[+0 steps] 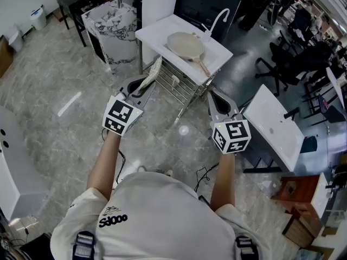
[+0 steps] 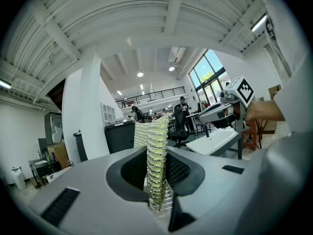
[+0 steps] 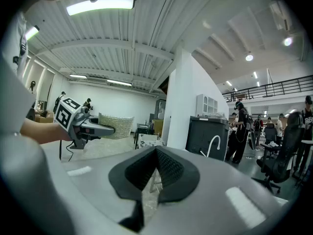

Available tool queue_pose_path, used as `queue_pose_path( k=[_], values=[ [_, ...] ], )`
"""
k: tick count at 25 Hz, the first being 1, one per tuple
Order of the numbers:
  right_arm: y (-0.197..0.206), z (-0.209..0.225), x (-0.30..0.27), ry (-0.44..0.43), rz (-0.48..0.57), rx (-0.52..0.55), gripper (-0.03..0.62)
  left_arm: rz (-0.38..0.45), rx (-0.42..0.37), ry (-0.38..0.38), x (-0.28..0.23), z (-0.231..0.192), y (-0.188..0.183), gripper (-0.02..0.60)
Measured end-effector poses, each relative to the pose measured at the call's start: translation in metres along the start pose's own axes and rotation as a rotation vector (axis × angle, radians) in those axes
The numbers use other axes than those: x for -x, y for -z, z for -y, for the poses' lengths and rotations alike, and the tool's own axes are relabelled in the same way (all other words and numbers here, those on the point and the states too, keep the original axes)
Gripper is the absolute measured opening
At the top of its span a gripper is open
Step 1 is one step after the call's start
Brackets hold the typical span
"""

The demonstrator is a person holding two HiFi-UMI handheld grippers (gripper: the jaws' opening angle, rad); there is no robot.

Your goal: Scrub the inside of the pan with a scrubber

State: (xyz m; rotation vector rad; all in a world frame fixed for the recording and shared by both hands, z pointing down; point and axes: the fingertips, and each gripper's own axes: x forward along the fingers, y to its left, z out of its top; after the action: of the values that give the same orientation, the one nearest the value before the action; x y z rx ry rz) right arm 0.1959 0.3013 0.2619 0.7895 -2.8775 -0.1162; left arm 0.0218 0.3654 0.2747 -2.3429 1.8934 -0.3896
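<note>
We count one pan [image 1: 186,45] on the white counter [image 1: 157,34], one tap [image 1: 214,20] at the counter's far side, one wire rack [image 1: 181,88] under that counter, and one scrubber [image 1: 150,76] near it. There are two grippers, the left gripper [image 1: 142,86] and the right gripper [image 1: 218,97].

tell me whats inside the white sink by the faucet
A pale pan lies in the sink, open side up, with its handle pointing toward the near edge. Nothing shows inside the pan. The basin floor beneath it, including any drain, is covered.
</note>
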Motion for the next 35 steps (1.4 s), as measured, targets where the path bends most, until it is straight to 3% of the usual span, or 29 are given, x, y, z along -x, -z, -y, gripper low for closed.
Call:
queue_pose_path(
  k=[22,35],
  values=[
    [0.031,0.014,-0.008,-0.019,-0.042,-0.023,0.009,-0.038,0.030,0.017,-0.025,0.026,0.019,0.066],
    [0.067,0.032,-0.007,-0.110,-0.097,-0.028,0.009,-0.112,0.056,0.016,-0.060,0.067,0.037,0.066]
  ],
)
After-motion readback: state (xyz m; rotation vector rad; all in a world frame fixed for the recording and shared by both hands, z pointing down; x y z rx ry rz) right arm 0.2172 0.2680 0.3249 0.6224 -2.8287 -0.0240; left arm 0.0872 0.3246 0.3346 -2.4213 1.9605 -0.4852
